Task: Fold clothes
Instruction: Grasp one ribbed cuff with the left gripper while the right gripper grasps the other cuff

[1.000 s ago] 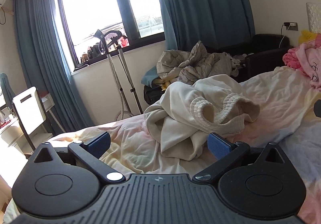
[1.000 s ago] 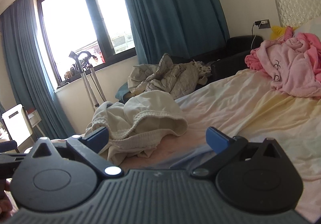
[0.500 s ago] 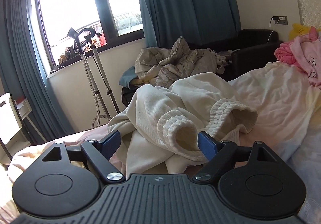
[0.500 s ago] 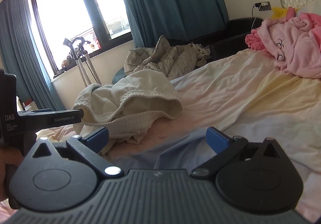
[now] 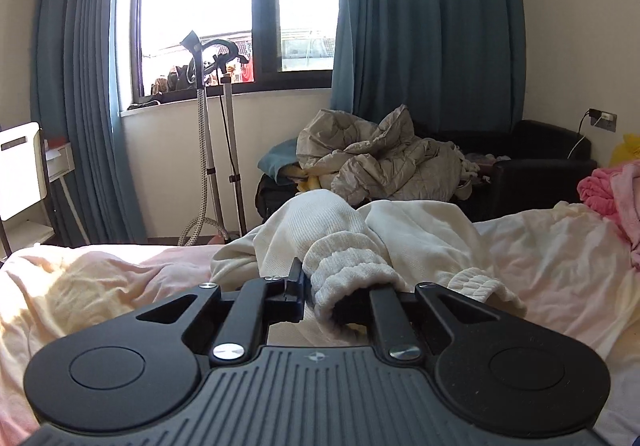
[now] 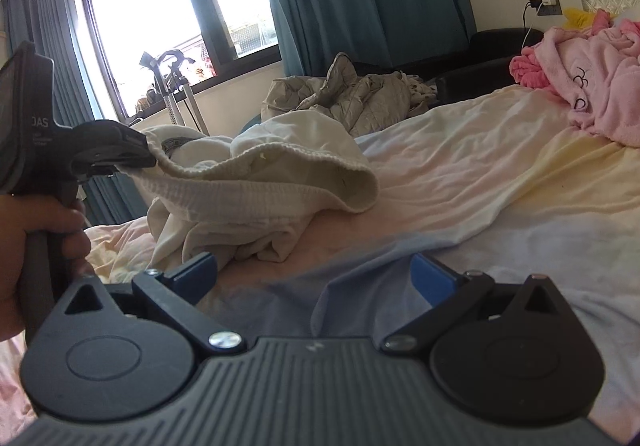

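A crumpled cream garment (image 5: 400,230) with a ribbed elastic band lies on the bed. My left gripper (image 5: 340,294) is shut on the ribbed band at its near edge. In the right wrist view the same garment (image 6: 260,182) lies left of centre, and the left gripper (image 6: 132,156) pinches its band at the upper left, lifting it a little. My right gripper (image 6: 314,272) is open and empty, low over the bed sheet (image 6: 460,174), right of and nearer than the garment.
A pink robe (image 6: 588,74) lies at the bed's far right. A grey quilted pile (image 5: 380,162) and a black armchair (image 5: 540,162) stand beyond the bed. A garment steamer stand (image 5: 212,134) is by the window. A white chair (image 5: 20,170) is at far left.
My left gripper moved forward onto the cream garment and closed on its ribbed band. My right gripper dropped slightly and stays open.
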`<state>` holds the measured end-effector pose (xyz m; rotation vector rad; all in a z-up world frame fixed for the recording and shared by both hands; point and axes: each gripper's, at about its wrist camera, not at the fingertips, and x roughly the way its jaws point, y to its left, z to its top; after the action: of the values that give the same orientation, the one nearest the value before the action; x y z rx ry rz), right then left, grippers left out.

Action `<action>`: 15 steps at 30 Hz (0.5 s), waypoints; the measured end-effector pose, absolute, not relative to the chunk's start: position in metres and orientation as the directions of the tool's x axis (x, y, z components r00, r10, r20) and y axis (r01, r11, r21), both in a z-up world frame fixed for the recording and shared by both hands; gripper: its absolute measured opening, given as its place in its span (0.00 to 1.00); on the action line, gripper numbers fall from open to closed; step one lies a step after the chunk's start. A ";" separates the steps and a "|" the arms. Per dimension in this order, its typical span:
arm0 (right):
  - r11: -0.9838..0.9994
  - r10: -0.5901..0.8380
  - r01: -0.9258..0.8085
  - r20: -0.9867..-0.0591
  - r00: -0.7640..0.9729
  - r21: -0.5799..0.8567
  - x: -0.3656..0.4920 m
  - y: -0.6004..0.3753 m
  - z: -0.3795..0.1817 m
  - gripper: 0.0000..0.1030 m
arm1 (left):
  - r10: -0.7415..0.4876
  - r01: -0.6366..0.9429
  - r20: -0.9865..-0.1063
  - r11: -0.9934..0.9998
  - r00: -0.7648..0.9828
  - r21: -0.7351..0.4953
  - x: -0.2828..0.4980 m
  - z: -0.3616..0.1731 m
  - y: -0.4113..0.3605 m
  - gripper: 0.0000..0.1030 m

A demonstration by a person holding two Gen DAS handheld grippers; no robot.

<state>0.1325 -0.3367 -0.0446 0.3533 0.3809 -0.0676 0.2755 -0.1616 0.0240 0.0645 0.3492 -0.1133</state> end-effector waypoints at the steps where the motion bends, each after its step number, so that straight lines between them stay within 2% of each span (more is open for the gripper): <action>1: 0.940 0.003 0.123 -0.369 0.929 0.319 0.132 -0.335 -0.045 1.00 | -0.115 0.130 -0.331 0.991 0.936 0.022 0.264 0.032 -0.156 0.13; 4: 0.944 0.005 0.115 -0.360 0.933 0.310 0.128 -0.333 -0.043 1.00 | -0.133 0.129 -0.293 0.991 0.947 -0.035 0.228 0.057 -0.129 0.13; 9: 0.962 -0.006 0.106 -0.367 0.930 0.253 0.122 -0.318 -0.044 1.00 | -0.129 0.095 -0.290 0.987 0.948 -0.127 0.169 0.082 -0.069 0.13; 12: 0.978 0.017 0.064 -0.380 0.925 0.201 0.120 -0.301 -0.052 1.00 | -0.118 0.067 -0.311 0.983 0.943 -0.168 0.133 0.078 -0.032 0.12; 15: 0.982 0.074 0.009 -0.421 0.904 0.191 0.123 -0.285 -0.068 0.95 | -0.092 0.018 -0.340 0.976 0.936 -0.217 0.103 0.059 0.005 0.12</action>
<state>0.1234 -0.2846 -0.0679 0.1908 0.4415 0.0340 0.1026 0.0046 0.0594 -0.2129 0.3560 -0.0565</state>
